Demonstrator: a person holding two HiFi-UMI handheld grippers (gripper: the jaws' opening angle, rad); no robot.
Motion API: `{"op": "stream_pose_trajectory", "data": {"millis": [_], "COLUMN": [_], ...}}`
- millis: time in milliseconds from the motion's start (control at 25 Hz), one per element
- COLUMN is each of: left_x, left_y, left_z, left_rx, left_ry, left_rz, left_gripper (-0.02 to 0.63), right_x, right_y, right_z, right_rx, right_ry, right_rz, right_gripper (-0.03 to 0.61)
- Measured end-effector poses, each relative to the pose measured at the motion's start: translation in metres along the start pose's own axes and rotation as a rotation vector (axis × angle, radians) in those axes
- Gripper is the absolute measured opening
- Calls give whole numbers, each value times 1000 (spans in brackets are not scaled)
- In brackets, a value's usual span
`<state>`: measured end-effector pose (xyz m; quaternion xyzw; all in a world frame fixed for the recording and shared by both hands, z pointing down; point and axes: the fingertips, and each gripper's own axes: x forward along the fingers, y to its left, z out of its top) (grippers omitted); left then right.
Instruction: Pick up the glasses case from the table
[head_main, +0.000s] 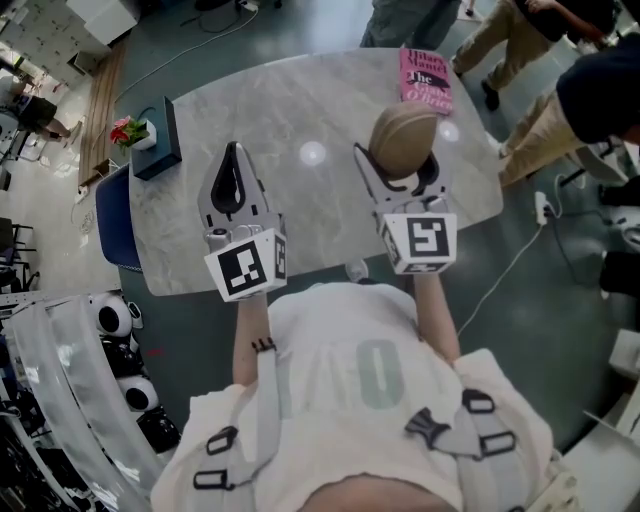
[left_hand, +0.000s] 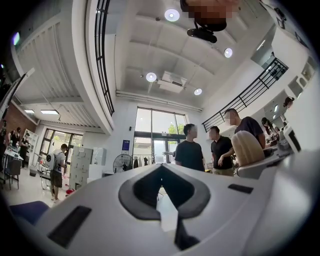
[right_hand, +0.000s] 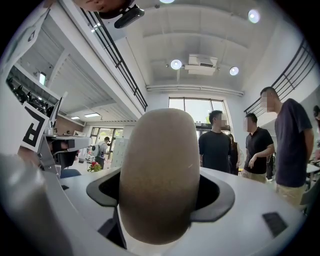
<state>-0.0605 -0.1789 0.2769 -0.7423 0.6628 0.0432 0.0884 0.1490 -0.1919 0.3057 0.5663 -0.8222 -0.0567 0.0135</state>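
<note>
Tan and matte, the glasses case sat pinched in the right gripper, its long axis running out along the jaws, apparently lifted off the marble table. The left gripper hung beside it, jaws pressed together on nothing.

A pink book at the far edge of the table reads "Hilary Mantel", then "The" and "O'Brien". The person's shirt bears a pale "0".
</note>
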Motion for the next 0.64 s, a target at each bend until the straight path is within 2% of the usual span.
{"op": "stream_pose_trajectory", "data": {"millis": [360, 640], "left_x": [-1, -1], "left_y": [-3, -2], "left_z": [-2, 1], "left_rx": [-3, -4], "left_ry": [11, 10], "left_rz": [8, 14], "left_gripper": [3, 3], "right_x": [-1, -3], "right_y": [-4, -16], "right_z": [4, 1], "right_rx": [7, -42], "right_ry": [-10, -10], "right_rz": [3, -17], "right_gripper": [391, 391]}}
